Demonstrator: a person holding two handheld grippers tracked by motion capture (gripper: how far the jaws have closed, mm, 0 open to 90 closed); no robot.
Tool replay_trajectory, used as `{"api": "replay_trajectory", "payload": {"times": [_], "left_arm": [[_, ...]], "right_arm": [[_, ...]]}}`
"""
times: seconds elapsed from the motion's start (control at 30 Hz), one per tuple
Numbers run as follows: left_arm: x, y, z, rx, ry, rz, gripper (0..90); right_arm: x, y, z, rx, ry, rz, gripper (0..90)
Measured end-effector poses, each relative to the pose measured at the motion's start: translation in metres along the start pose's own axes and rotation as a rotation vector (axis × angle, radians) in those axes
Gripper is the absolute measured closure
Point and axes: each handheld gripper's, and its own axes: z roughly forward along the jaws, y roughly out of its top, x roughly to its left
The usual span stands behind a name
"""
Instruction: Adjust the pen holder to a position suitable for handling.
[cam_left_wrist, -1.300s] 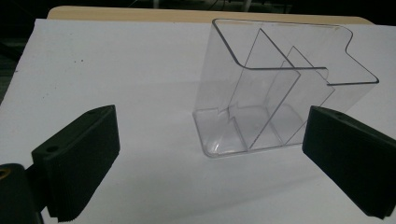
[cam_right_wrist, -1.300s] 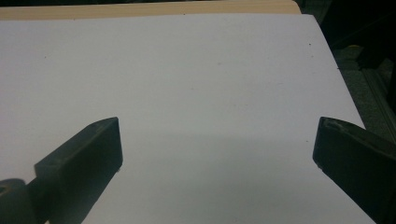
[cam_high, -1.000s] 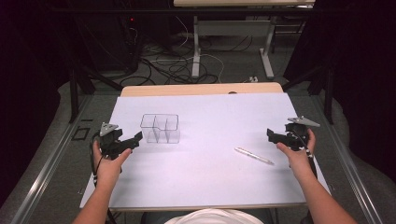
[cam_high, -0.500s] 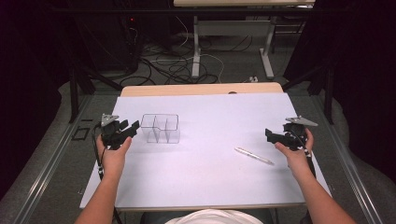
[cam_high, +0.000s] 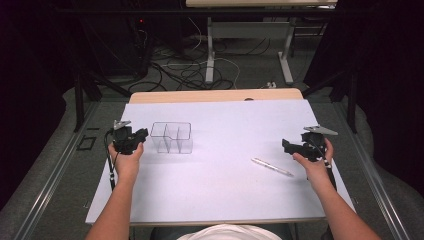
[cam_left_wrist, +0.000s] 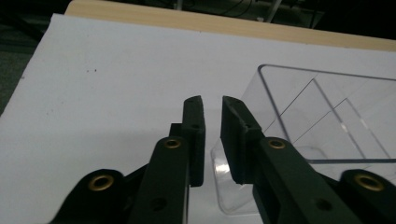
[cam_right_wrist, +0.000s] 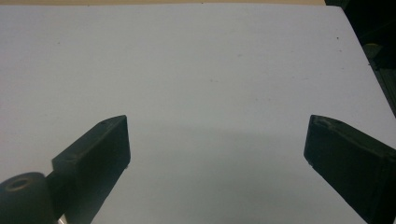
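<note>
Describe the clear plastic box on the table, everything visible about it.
The clear plastic box is a transparent, open-topped organizer with thin inner walls that split it into compartments, all of which look empty. It stands upright on the white table surface, left of centre. The left gripper sits just beside its near corner, jaws almost closed with a narrow gap; whether they touch the box can't be told.

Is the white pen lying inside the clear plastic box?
No, the slim white pen lies on the white table sheet, apart from the clear plastic divided box and nearer the right hand-held gripper.
</note>
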Motion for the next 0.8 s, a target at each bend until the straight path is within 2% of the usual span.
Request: {"api": "replay_trajectory", "payload": {"times": [0.1,0.23,0.57,0.63,0.7,0.73,0.8], "left_arm": [[0.000,-0.004,0.005,0.039,0.011,0.016,86.3],[0.001,-0.009,0.011,0.071,-0.004,0.008,90.0],[-0.001,-0.012,0.023,0.116,-0.057,0.011,90.0],[-0.003,-0.013,0.025,0.108,-0.042,0.014,90.0],[-0.001,-0.013,0.024,0.113,-0.057,0.014,90.0],[-0.002,-0.014,0.025,0.109,-0.056,0.000,90.0],[-0.001,-0.014,0.024,0.111,-0.054,-0.002,90.0]], "right_arm": [[0.000,-0.001,0.001,0.007,0.009,-0.002,6.7],[0.001,-0.002,0.003,0.018,0.018,-0.008,6.7],[0.003,-0.003,0.005,0.027,0.042,-0.011,6.6],[0.004,-0.003,0.005,0.031,0.043,-0.007,6.6],[0.003,-0.003,0.006,0.031,0.044,-0.007,6.5],[0.003,-0.003,0.006,0.030,0.043,-0.009,6.3],[0.002,-0.003,0.006,0.031,0.042,-0.007,6.3]]}}
